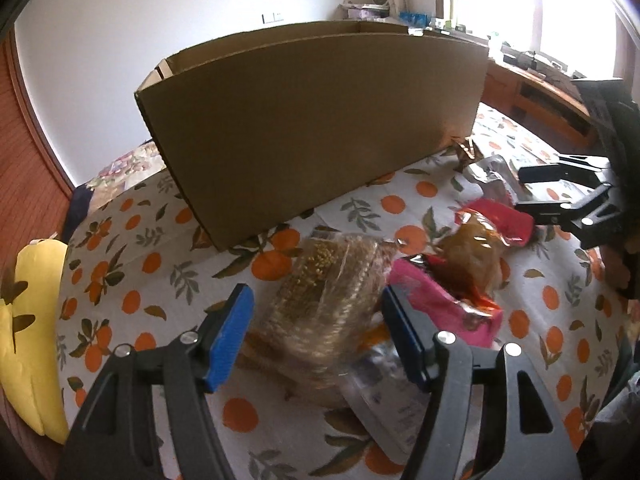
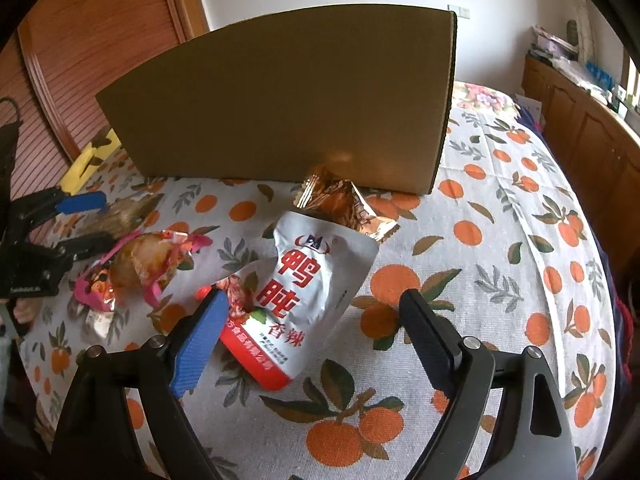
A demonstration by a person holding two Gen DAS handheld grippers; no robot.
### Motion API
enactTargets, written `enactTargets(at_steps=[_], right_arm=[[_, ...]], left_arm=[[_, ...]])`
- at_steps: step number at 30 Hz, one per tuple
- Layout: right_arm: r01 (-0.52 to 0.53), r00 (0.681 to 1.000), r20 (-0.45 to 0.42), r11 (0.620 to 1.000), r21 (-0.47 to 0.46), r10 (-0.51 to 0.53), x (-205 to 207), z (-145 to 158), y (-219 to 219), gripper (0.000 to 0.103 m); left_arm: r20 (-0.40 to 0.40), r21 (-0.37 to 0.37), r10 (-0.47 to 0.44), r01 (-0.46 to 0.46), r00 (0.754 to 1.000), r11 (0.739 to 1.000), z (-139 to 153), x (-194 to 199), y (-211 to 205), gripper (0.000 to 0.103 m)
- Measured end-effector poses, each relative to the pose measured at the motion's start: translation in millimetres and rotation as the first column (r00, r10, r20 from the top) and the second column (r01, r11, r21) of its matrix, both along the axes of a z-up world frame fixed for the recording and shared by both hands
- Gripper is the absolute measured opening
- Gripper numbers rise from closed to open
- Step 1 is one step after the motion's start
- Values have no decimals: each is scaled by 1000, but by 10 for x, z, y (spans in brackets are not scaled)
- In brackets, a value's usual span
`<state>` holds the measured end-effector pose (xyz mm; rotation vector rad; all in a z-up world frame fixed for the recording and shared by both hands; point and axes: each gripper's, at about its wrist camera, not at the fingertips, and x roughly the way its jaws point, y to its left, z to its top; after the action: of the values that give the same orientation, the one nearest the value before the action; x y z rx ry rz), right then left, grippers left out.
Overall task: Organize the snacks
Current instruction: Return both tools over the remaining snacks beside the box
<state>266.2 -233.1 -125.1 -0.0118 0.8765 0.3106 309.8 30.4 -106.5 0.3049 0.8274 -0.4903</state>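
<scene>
- The left tongs [image 1: 316, 336] are spread apart over a clear bag of brown sticks [image 1: 320, 300]. The bag lies between the blue pads [image 1: 228, 336], but it looks blurry, so I cannot tell if a pad touches it.
- The right tongs [image 2: 310, 338] are wide apart, with nothing gripped. A white and red pouch [image 2: 296, 300] lies between them. The left blue pad [image 2: 200, 344] sits right at the pouch's edge.
- At 12 o'clock from the pouch, a shiny gold wrapper [image 2: 340, 204] lies against the foot of the big brown box [image 2: 288, 104].
- At 9 o'clock from the pouch is a pink and clear pack [image 2: 136, 268] with something brown inside.
- All the snacks lie on a cloth with oranges on it [image 2: 500, 240], in front of the box.
- At 9 o'clock from the left tongs, a yellow banana pillow [image 1: 32, 332] lies at the cloth's edge.
</scene>
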Motion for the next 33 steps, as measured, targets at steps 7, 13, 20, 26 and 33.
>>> enactTargets(at_steps=[7,13,20,26,33], right_arm=[[0,1000,2,1000,-14,0,-4,-21,54,90],[-2,1000,1,1000,-15,2,-8,-31,61,91],[-2,1000,2,1000,-15,2,-16,-27,67,91],[-2,1000,2,1000,-17,2,-14,-27,64,91],[-2,1000,2,1000,-25,2,-10,-35,51,91]], left_arm=[[-51,-3,7,-7,999,1000,-105,195,-5,67],[-70,-28,14,-16,997,999,-111,301,-37,68],[-60,-38,35,-37,998,999,-133,319,-49,70],[-89,-22,166,-169,982,985,-202,390,45,103],[-90,-25,172,-175,981,984,-205,381,91,103]])
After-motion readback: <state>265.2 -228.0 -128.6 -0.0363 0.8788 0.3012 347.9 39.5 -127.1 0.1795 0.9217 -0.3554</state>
